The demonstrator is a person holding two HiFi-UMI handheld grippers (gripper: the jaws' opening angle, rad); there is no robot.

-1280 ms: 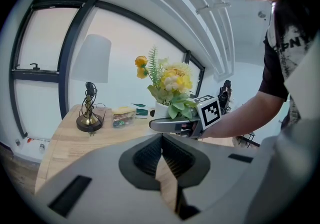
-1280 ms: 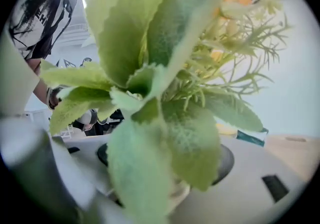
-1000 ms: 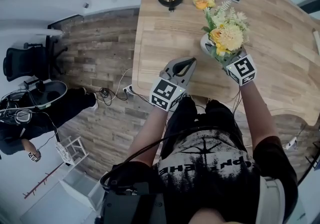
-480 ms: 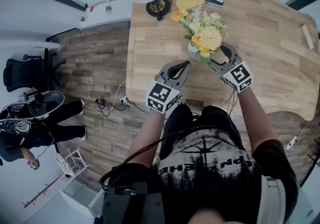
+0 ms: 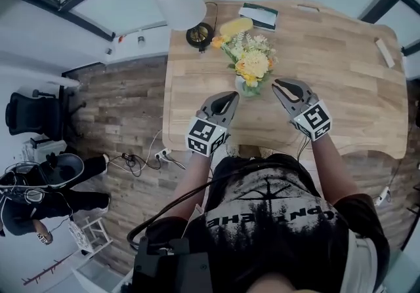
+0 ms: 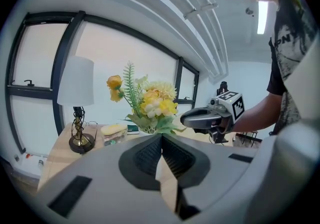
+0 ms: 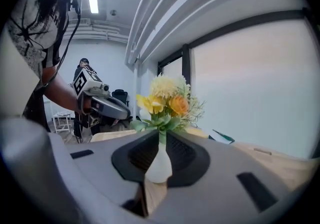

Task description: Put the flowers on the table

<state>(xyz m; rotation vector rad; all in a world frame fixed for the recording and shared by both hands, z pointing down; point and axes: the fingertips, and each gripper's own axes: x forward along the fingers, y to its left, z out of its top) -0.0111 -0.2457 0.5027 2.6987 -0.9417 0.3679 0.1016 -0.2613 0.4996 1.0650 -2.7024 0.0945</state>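
Observation:
The flowers (image 5: 252,62), yellow and white with green sprigs, stand upright in a small white vase (image 5: 248,86) on the wooden table (image 5: 335,95). My right gripper (image 5: 279,84) is just right of the vase, apart from it. Its jaws are closing with nothing between them. In the right gripper view the vase (image 7: 160,164) and flowers (image 7: 167,100) show beyond the narrow gap of the right gripper (image 7: 161,134). My left gripper (image 5: 230,96) is shut and empty, near the vase's left. From the left gripper (image 6: 161,136), the flowers (image 6: 150,105) stand ahead.
A table lamp (image 5: 180,0) with a white shade, a yellow object (image 5: 235,25) and a book (image 5: 258,16) sit at the table's far edge behind the flowers. A small white item (image 5: 382,52) lies far right. A person (image 5: 39,187) and an office chair (image 5: 29,111) are on the floor at left.
The vase with the flowers went from in the right gripper's grip to standing free on the table. The right gripper has let go and drawn back to the right. The left gripper stayed shut.

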